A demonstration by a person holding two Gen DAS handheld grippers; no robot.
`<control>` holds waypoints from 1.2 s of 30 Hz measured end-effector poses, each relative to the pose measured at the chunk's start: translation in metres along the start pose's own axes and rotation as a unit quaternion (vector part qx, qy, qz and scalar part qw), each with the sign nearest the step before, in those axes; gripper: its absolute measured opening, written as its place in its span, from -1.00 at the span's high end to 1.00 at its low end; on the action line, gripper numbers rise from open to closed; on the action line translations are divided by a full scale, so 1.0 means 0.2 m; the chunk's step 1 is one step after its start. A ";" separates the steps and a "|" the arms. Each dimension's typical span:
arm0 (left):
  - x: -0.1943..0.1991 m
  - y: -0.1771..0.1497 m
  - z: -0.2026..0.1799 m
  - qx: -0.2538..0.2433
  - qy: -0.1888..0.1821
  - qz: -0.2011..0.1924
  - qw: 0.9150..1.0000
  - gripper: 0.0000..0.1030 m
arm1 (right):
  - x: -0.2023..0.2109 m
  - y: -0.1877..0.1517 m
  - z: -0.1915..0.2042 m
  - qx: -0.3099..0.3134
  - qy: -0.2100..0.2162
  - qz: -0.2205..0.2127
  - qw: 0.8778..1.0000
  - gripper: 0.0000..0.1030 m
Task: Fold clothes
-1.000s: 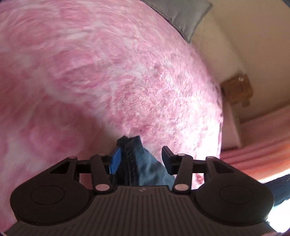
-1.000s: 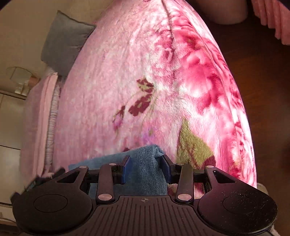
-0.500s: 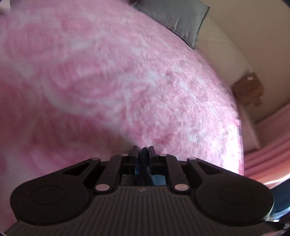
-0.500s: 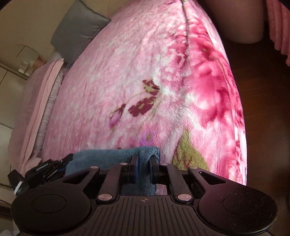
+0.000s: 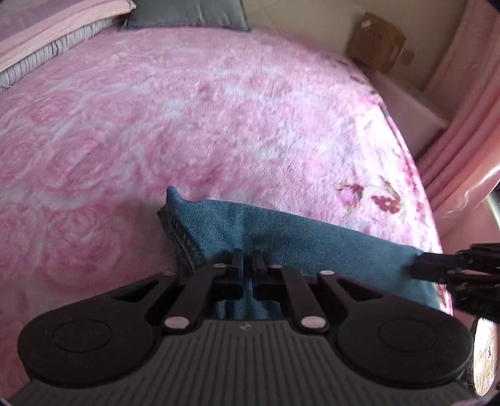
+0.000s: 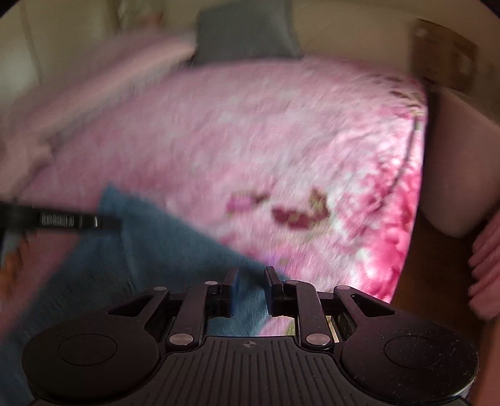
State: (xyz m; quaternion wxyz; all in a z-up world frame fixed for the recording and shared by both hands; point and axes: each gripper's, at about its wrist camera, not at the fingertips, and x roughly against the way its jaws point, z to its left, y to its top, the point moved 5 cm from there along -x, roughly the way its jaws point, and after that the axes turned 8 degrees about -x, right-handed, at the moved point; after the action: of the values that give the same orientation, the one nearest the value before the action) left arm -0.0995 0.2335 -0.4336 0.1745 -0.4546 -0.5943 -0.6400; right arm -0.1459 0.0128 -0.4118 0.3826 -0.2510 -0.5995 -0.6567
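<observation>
Your left claw [image 5: 248,260] is closing, nearly pinched together, with a fold of the blue jeans [image 5: 281,237] between its pads. Your right claw [image 6: 250,278] is easing open, jaws a small way apart; the edge of the denim sits between them, and it's too blurry to say whether the pads touch it. The jeans are stretched between the two claws, over the near part of the bed, toward its right edge, on the fuzzy pink rose blanket [image 5: 187,109]. A grey pillow [image 5: 187,12] lies at the far end.
</observation>
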 end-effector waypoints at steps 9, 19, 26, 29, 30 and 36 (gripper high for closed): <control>0.42 -0.36 -0.05 -0.025 0.016 0.040 0.999 0.88 | 0.22 -0.38 -0.07 -0.009 0.004 0.102 0.995 0.63; 0.70 -0.55 -0.20 0.051 0.040 0.031 0.997 0.86 | 0.46 -0.46 0.18 -0.083 0.094 0.091 0.988 0.62; 0.85 -0.54 -0.22 0.086 0.079 0.047 0.992 0.87 | 0.55 -0.61 0.36 -0.006 0.052 0.157 0.986 0.46; 1.01 -0.53 -0.27 0.114 0.086 0.076 0.987 0.86 | 0.70 -0.53 0.35 -0.029 0.089 0.166 0.982 0.46; 1.06 -0.53 -0.29 0.123 0.088 0.085 0.985 0.85 | 0.75 -0.51 0.36 -0.033 0.098 0.172 0.980 0.46; 1.31 -0.59 -0.48 0.196 0.103 0.143 0.965 0.68 | 0.98 -0.48 0.39 -0.023 0.101 0.193 0.976 -0.40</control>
State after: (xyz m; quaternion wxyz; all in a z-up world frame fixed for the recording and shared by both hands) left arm -0.3627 0.2560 -0.2864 0.4098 -0.4235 -0.6157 -0.5231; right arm -0.3463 0.0479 -0.3022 0.5542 -0.3033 -0.4828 -0.6065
